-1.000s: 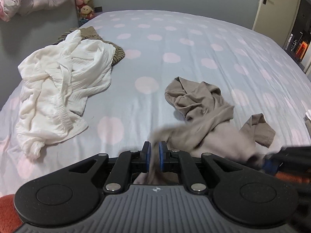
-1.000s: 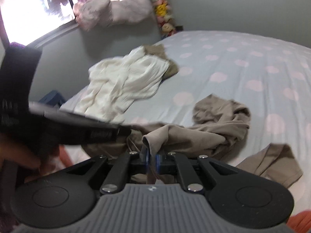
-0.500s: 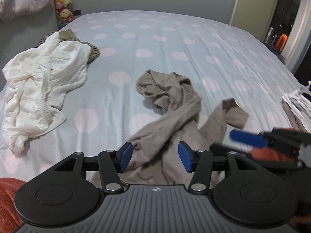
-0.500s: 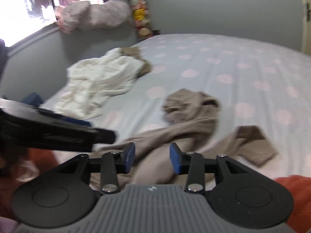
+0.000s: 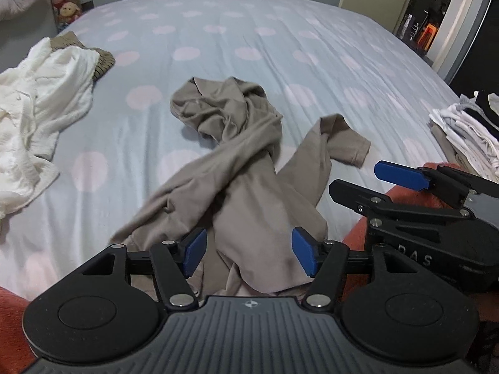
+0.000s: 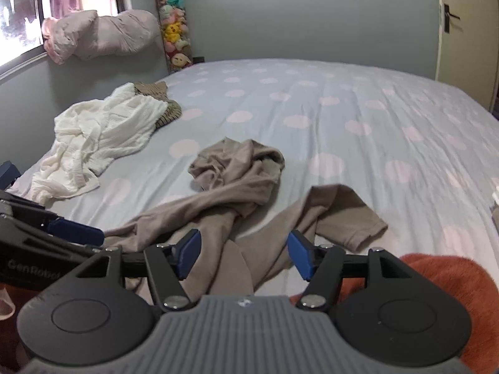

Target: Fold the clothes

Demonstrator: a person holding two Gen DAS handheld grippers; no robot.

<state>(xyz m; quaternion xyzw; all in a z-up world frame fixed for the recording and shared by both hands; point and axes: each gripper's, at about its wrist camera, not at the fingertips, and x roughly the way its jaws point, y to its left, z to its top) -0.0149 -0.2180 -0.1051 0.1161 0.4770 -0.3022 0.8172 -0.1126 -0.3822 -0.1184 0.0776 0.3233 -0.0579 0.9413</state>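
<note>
Taupe garment (image 5: 246, 168) lies crumpled on the bed (image 5: 312, 46), stretching toward twelve o'clock from your left hand-held gripper (image 5: 248, 254) and right hand-held gripper (image 6: 243, 254); both just opened wide, gripping nothing.

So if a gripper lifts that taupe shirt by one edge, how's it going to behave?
The taupe shirt will probably hang limp: it already lies twisted and creased on the bed. Its sleeve sprawls loose, so it will likely trail and drag. The thin fabric looks light, so it shouldn't resist a pull.
</note>
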